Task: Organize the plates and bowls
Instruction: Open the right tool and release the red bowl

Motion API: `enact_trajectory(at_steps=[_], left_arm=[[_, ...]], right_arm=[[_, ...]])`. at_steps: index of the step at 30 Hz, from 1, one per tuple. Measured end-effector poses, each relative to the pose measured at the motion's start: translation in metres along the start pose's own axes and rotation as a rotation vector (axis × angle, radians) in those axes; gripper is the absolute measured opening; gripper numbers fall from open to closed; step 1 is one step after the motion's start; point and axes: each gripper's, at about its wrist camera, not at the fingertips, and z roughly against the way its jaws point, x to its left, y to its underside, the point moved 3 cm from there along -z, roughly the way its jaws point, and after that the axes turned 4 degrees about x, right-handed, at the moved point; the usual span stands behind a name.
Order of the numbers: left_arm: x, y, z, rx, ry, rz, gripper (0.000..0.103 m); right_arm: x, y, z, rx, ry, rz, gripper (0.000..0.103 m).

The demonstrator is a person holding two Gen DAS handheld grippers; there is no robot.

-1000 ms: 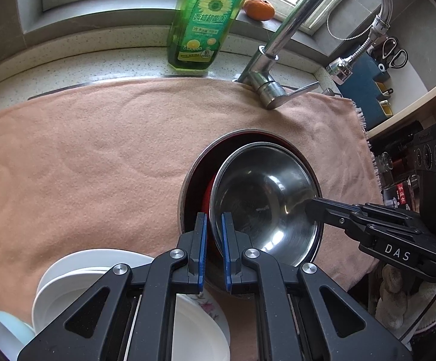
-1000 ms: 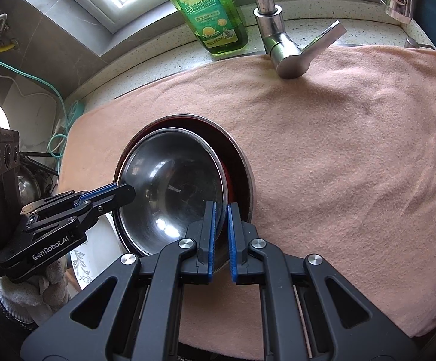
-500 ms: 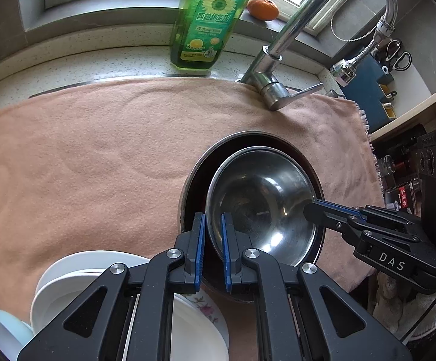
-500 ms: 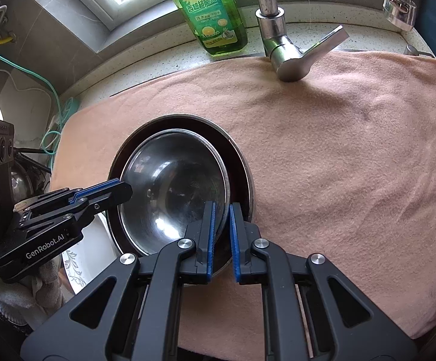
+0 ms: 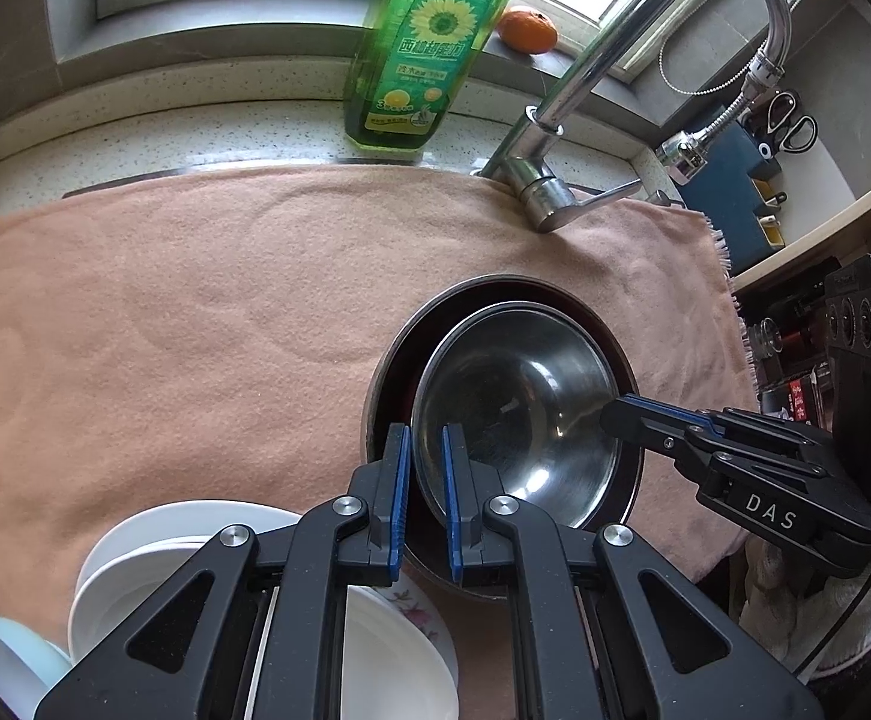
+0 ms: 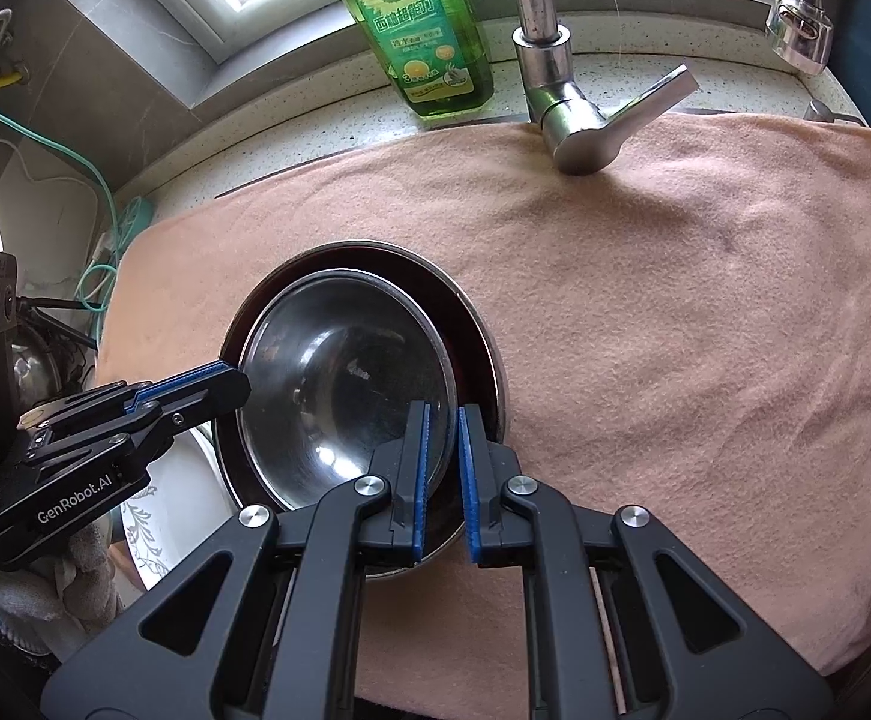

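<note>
Steel bowl (image 5: 519,414) nested in larger bowl (image 6: 477,330); both claws straddling rim

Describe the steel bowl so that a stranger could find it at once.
A pink towel lies before the faucet. On it sits a dark-lined bowl, and the steel bowl nests inside. It alone is shiny, unlike the white plates nearby.

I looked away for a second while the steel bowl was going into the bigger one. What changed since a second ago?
The steel bowl came down from its tilt and now sits level in the larger dark-lined bowl. Both the left gripper and the right gripper have opened slightly, with gaps at the rim. The white plates, peach towel and dish soap bottle stayed put.
</note>
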Motion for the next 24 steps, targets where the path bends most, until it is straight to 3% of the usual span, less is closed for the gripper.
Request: enact_trajectory(at_steps=[13, 24], left_arm=[[0.001, -0.007, 0.044, -0.098, 0.045, -0.007, 0.011], [0.042, 0.014, 0.108, -0.212, 0.070, 0.058, 0.013]], right_arm=[[0.015, -0.002, 0.038, -0.085, -0.051, 0.001, 0.011], [0.071, 0.003, 0.060, -0.149, -0.121, 0.097, 0.011]])
